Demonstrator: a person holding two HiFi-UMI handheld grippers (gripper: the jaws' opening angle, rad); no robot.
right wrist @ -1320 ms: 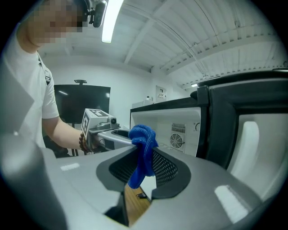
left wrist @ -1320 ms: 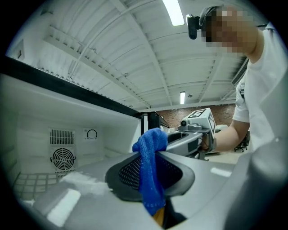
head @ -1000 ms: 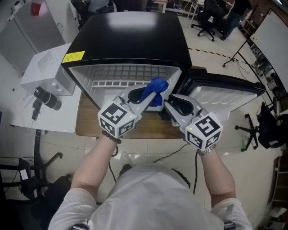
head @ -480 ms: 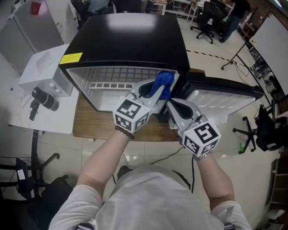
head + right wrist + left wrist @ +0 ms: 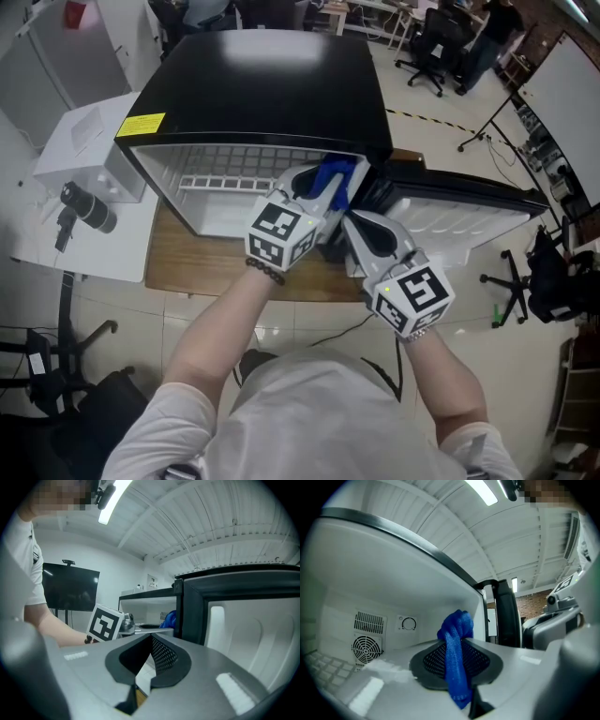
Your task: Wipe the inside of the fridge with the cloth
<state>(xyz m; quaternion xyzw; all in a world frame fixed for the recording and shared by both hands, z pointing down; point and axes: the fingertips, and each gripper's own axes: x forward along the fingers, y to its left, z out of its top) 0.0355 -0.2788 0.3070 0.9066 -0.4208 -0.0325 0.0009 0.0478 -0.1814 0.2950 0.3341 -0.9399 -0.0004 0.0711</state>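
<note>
At the frame's left, a white box (image 5: 89, 141) sits beside a black mini fridge (image 5: 272, 80), which stands open on a wooden table (image 5: 187, 262) with a wire shelf (image 5: 244, 152) visible inside. At centre, the left gripper (image 5: 323, 192) reaches into the right side of the fridge's opening. Its jaws pinch a blue cloth (image 5: 339, 173) that bunches past the tips, close to the white inner wall; contact cannot be made out. Just lower right, the right gripper (image 5: 354, 223) hangs outside the fridge, jaws pressed together on nothing. The open door (image 5: 469, 202) lies at the right.
</note>
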